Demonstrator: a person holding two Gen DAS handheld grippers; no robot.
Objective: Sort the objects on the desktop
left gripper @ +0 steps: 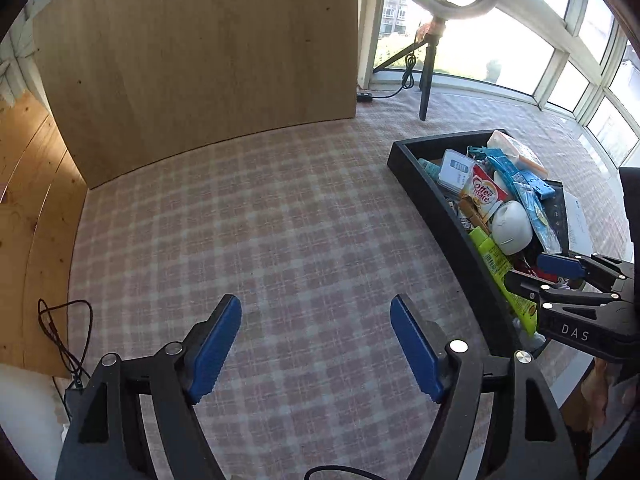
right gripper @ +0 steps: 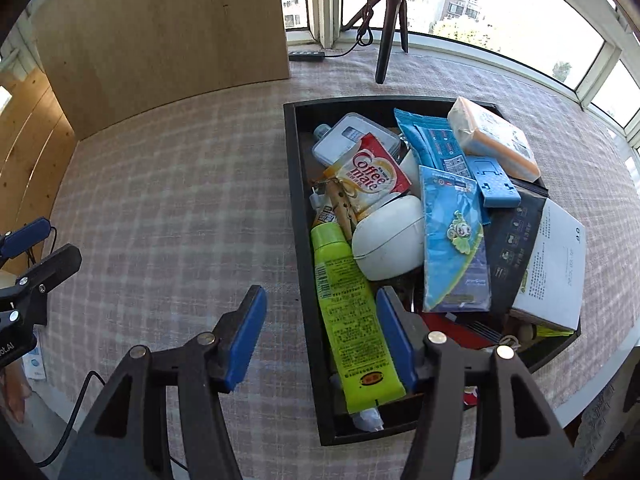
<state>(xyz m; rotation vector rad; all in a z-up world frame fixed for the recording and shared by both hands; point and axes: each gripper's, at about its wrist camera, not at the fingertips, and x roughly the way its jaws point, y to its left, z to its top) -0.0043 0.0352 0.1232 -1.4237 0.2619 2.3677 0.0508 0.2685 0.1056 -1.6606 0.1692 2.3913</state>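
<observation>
The left gripper (left gripper: 316, 344) was seen spread wide over bare checked tablecloth (left gripper: 280, 208) in the lower middle of the left wrist view, with nothing between its blue pads. The right gripper (right gripper: 320, 340) was likewise spread and empty, low in the right wrist view, its jaws straddling the near left wall of the black tray (right gripper: 298, 216) and the lower part of the green tube (right gripper: 352, 320).

The objects to be sorted were all found piled in that tray, at the centre and right of the right wrist view: the green tube along the left wall, a white oval case (right gripper: 390, 242) beside it, a Coffee mate sachet (right gripper: 370, 178) above, a blue cartoon packet (right gripper: 454, 240) to the right, and an orange-edged pack (right gripper: 492, 144) at the upper right corner. Nothing had been laid out on the cloth.

The step in hand was judged to be the very start: a first item was about to be chosen. The tube appeared the likeliest target. For the next move, the right pads would need to be lowered inside the wall, set across the tube's narrow width, and pressed together without catching the tray edge or the oval case touching it.
</observation>
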